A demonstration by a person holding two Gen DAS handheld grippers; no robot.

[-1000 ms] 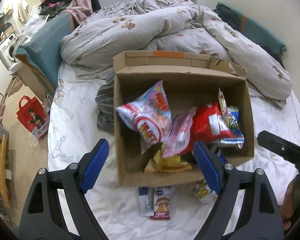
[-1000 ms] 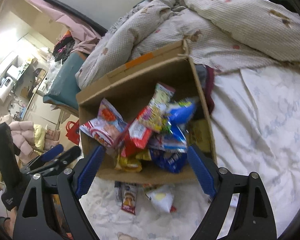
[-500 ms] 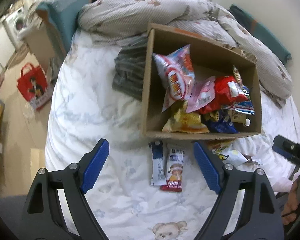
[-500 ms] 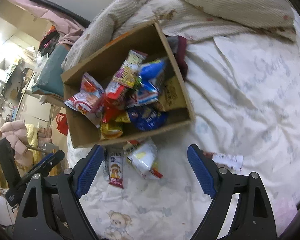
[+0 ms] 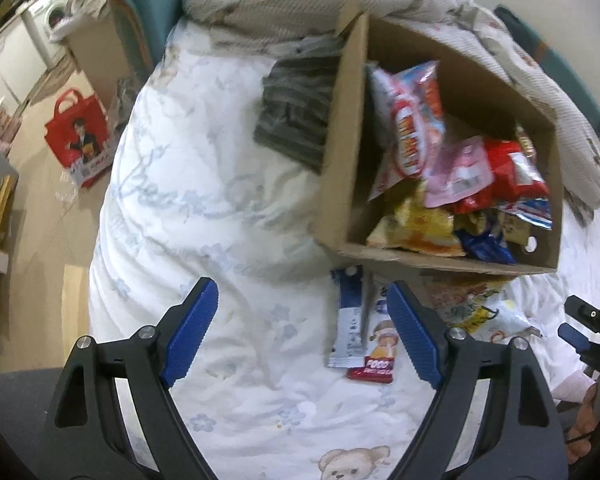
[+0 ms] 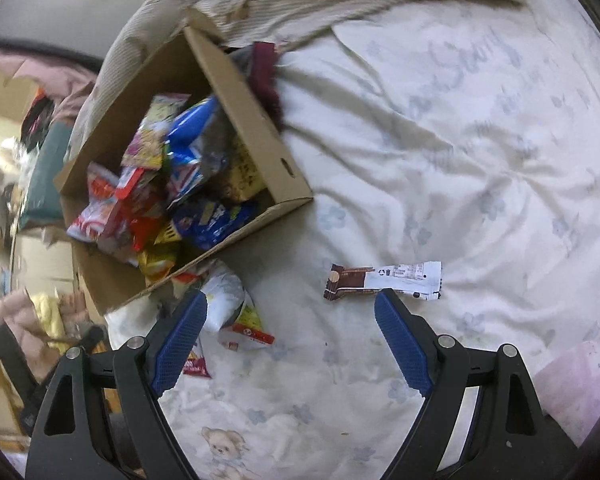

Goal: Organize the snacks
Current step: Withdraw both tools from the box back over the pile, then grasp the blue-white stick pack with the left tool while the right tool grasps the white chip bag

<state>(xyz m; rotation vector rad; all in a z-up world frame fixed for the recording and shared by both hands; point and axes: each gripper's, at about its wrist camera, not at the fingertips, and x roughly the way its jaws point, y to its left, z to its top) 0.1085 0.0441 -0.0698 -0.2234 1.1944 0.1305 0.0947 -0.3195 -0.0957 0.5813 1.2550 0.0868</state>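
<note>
An open cardboard box [image 5: 340,152] full of snack bags lies on the white bed sheet; it also shows in the right wrist view [image 6: 260,132]. In front of it lie loose snacks: a blue-and-white stick pack [image 5: 348,316], a red-ended bar [image 5: 378,354] and a white-and-yellow bag [image 5: 480,312]. A brown-and-white bar [image 6: 384,280] lies apart on the sheet, just beyond my right gripper [image 6: 290,336]. The white bag [image 6: 224,296] lies by its left finger. My left gripper [image 5: 302,332] is open and empty, over bare sheet left of the stick pack. My right gripper is open and empty.
A rumpled quilt [image 5: 300,8] lies behind the box. Dark folded cloth [image 5: 296,108] lies against the box's left side. A red bag [image 5: 78,136] stands on the floor left of the bed. A pink object [image 6: 576,384] sits at the right edge.
Both grippers have pulled back and turned away from the box. The box has slid to the upper right in the left view and the upper left in the right view. The brown-and-white bar has come into view.
</note>
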